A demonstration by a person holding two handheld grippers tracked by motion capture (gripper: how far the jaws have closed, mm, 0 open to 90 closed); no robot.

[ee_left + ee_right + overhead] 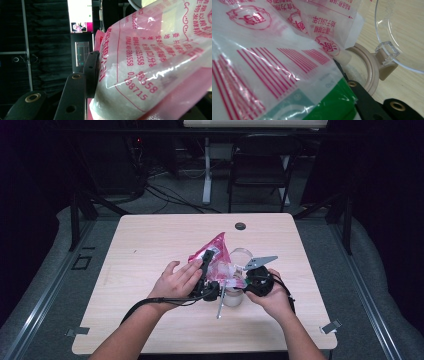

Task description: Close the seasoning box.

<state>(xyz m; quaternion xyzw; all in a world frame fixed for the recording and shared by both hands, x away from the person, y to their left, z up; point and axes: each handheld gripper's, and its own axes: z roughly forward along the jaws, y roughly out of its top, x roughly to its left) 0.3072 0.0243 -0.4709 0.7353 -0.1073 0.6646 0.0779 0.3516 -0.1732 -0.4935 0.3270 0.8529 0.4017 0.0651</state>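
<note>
A pink and clear plastic bag point(216, 254) of white granules is held up over the middle of the table between both grippers. My left gripper point(206, 266) is shut on it; in the left gripper view one black finger point(91, 72) presses the bulging bag point(155, 62), and the bag hides the other finger. My right gripper point(251, 279) is shut on the thin lower edge of the bag point(274, 57), with one black finger point(367, 102) showing beneath the film. Below the bag stands a clear jar point(233, 298) with a beige rim point(373, 72) and a hinged clear lid point(402, 30) swung open.
A thin metal utensil point(220, 306) leans at the jar's near side. A round black grommet point(240, 226) sits at the table's far edge. A folding chair point(260, 165) and a white desk leg point(206, 175) stand beyond the wooden table point(150, 240).
</note>
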